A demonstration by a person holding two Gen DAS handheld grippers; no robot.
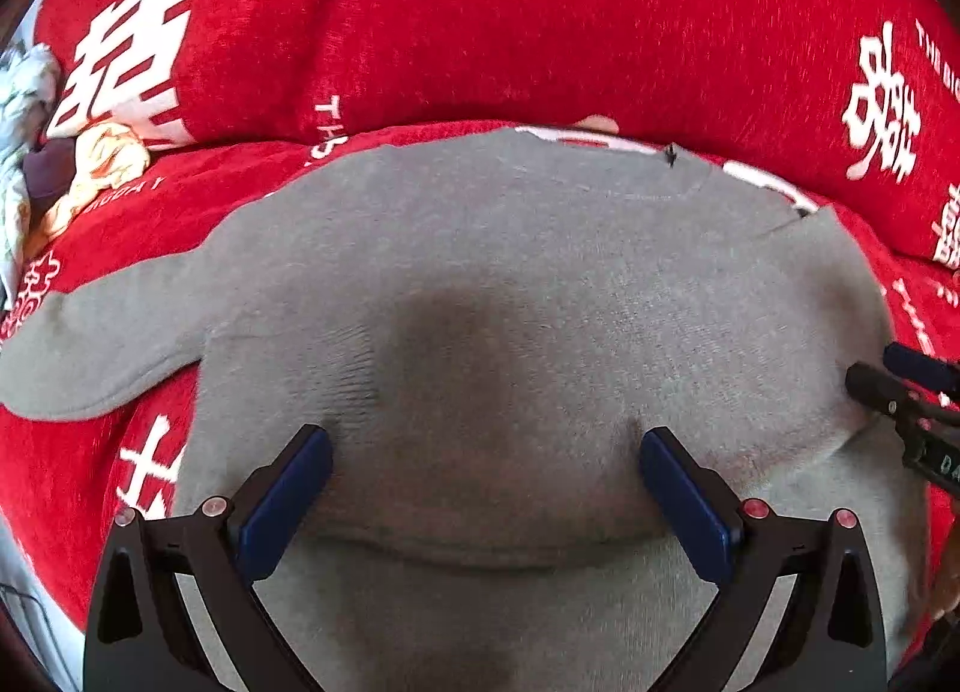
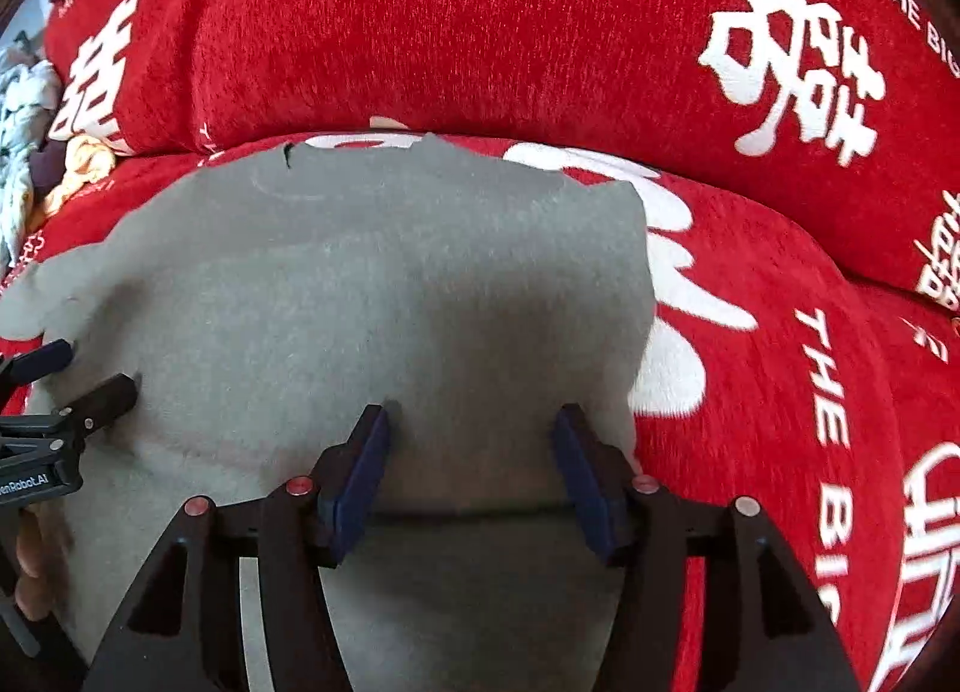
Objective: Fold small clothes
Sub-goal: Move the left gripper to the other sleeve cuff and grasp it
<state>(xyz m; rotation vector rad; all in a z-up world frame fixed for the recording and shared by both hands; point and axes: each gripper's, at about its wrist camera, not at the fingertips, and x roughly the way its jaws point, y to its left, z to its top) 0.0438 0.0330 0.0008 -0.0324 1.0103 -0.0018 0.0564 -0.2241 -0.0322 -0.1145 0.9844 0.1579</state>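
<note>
Both tools stand spread with nothing pinched: the left gripper (image 1: 486, 488) has its jaws wide over the lower middle of the grey sweater (image 1: 510, 284), and the right gripper (image 2: 471, 470) hangs with its jaws parted at a middling width above the garment's right side, close to a straight vertical edge (image 2: 645, 296). The sweater lies face-down or face-up, I cannot tell which, spread on a red sofa cover (image 2: 780, 392), neckline toward the back cushions (image 1: 540, 20). That straight edge suggests the right side is already folded in, while the left sleeve (image 1: 84, 356) lies stretched out across the cover. The sleeve likely comes next: pinch it near the cuff, take one layer only, carry it across low and flat, and smooth out any ridges before letting go. A heap of other clothes (image 1: 102, 164) waits at the far left.
</note>
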